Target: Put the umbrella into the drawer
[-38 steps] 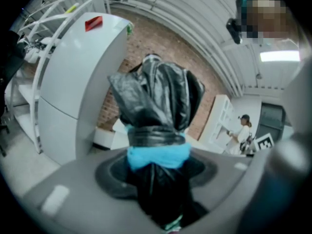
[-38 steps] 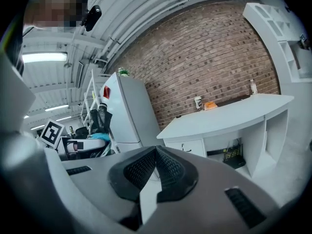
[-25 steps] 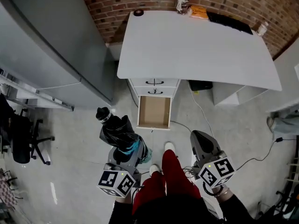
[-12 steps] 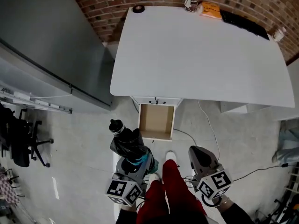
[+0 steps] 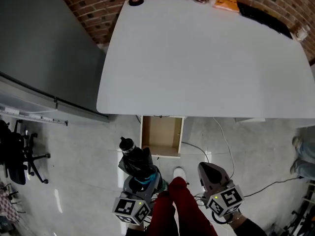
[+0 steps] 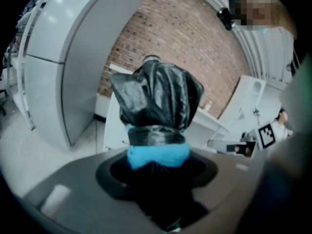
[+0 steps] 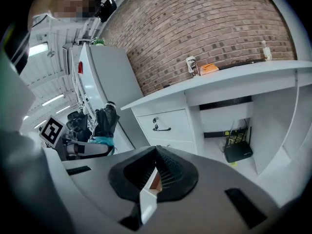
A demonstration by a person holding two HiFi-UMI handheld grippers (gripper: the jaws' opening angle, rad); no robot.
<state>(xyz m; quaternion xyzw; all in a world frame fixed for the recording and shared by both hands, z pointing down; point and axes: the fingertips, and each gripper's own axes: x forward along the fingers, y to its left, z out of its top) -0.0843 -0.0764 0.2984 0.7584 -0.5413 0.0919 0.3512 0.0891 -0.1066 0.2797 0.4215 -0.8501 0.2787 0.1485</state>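
My left hand-held gripper [image 5: 141,177] stands wide, its jaws clamped on the folded black umbrella [image 5: 134,157] just behind the blue band; the bundle sticks out ahead of the jaws. My right hand-held gripper [image 5: 209,173] is pressed together with nothing in it. Just ahead of the left one, slightly toward the right one, the drawer [image 5: 161,134] hangs open under the white tabletop [image 5: 206,58]. Beyond that runs a brick wall [image 5: 98,14]. A grey cabinet [image 5: 39,48] stands off to the left, on a pale floor [image 5: 78,171].
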